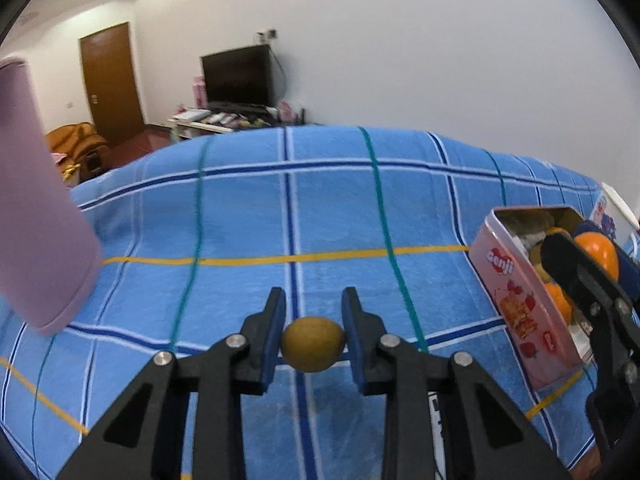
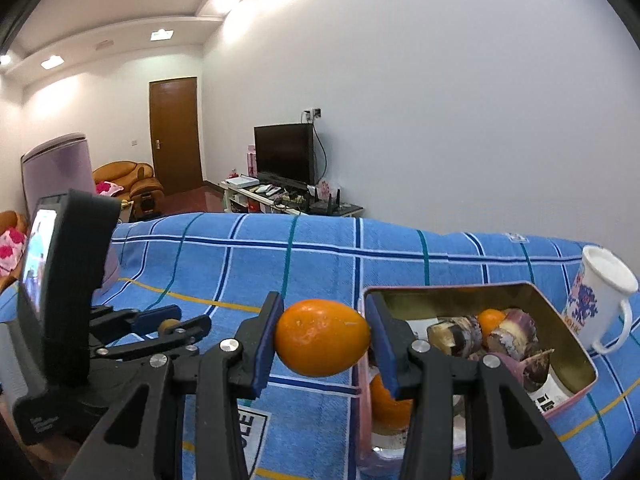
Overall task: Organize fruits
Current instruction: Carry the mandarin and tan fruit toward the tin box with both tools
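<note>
Blue plaid cloth covers the work surface. The left gripper has its jaws clamped on a small yellow-green fruit, held clear above the cloth. The right gripper has its jaws clamped on an orange, held above the near-left corner of the pink tin.

**Location of task items**
- In the left wrist view, the pink tin sits at 3 o'clock, with the right gripper and its orange above it.
- In the right wrist view, the tin sits at 4 o'clock. It holds two more oranges, one deep in the tin and one at the near corner, plus several purple-skinned cut pieces.
- A white mug stands just beside the tin at 3 o'clock.
- A lilac cylinder stands at 9 o'clock in the left wrist view.

**Hazards (judgement)**
- Both fruits are round and are gripped only at two opposite points. A fast swing or a slack squeeze can let either one roll out of the pads.
- The orange sits over the tin's rim rather than its centre. Released here, it can strike the rim and bounce onto the cloth.
- The tin is already crowded. An added fruit can settle high and roll out.
- The two grippers are near each other. Converging on the tin together risks a collision.

**Count**
- Grippers: two.
- Oranges: three.
- Yellow-green fruit: one.
- Tin: one.
- Mug: one.
</note>
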The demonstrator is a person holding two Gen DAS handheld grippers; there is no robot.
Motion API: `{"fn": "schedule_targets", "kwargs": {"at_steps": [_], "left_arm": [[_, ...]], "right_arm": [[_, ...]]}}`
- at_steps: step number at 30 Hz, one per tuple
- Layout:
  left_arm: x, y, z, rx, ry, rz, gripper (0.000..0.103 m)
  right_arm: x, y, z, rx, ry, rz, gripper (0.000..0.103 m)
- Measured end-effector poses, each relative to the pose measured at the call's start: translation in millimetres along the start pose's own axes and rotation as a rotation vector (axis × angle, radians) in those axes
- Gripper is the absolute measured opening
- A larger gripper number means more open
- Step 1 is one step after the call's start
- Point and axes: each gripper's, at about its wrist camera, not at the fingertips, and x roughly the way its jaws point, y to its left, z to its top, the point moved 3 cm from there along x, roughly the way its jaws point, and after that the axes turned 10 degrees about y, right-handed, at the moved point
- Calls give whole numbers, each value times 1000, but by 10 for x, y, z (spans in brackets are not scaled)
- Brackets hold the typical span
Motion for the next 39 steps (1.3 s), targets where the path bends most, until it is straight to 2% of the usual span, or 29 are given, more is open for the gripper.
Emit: {"fn": "schedule_targets", "kwargs": {"at_steps": [7,13,23,39], "left_arm": [[-288,141,-91,-34,-136,100,30],[-472,306,-187,-83,-195,138,30],[-591,329,-260,-102,-216,154,30],[-703,154,-356,-63,-225,170,30]], "right_arm": [[-45,133,-39,-41,-8,-5,45],[-94,200,-61,-70,-22,-7,45],[-148,217,-84,-81,-23,-12,45],[-282,103,-167,-91,-23,-34,45]]}}
